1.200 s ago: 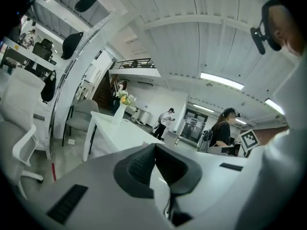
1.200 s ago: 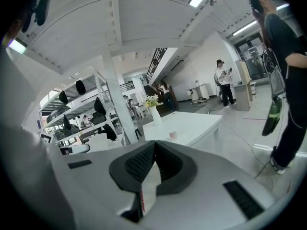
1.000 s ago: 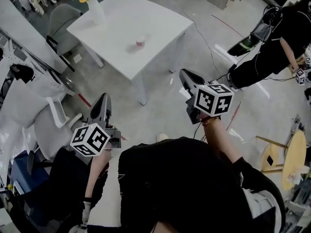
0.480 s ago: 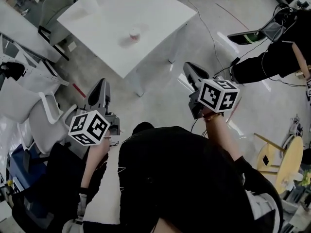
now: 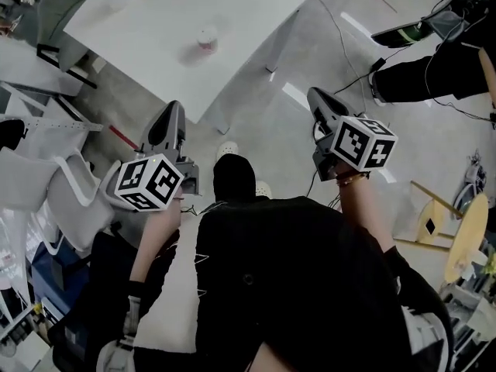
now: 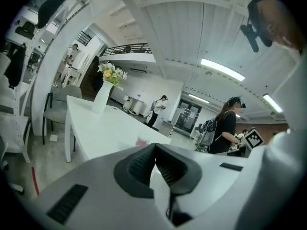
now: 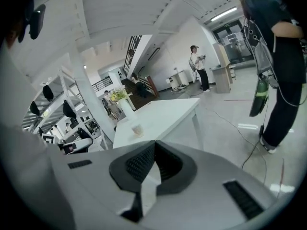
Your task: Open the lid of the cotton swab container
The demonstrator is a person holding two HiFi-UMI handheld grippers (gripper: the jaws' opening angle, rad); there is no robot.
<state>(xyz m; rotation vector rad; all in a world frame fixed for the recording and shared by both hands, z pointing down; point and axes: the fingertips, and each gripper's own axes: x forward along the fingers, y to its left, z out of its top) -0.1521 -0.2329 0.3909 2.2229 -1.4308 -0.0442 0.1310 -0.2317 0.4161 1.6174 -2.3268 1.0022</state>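
On white table (image 5: 147,22), small blurred cotton swab container (image 5: 206,39), pale and pinkish, left claw (image 5: 172,110) and right claw (image 5: 317,97) pressed together

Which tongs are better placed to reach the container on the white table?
Left, probably: the left tongs sit nearer the small pink-and-white container; both stand shut, short of the white table.

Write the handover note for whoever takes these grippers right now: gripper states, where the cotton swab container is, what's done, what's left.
Left gripper: jaws shut, empty, over the floor short of the white table.
Right gripper: jaws shut, empty, also short of the table.
Cotton swab container: on the table, well clear of both grippers; too small to read its lid.
Done: nothing on the container.
Left: close in on the table, probably steady the container with one gripper and open the lid with the other.
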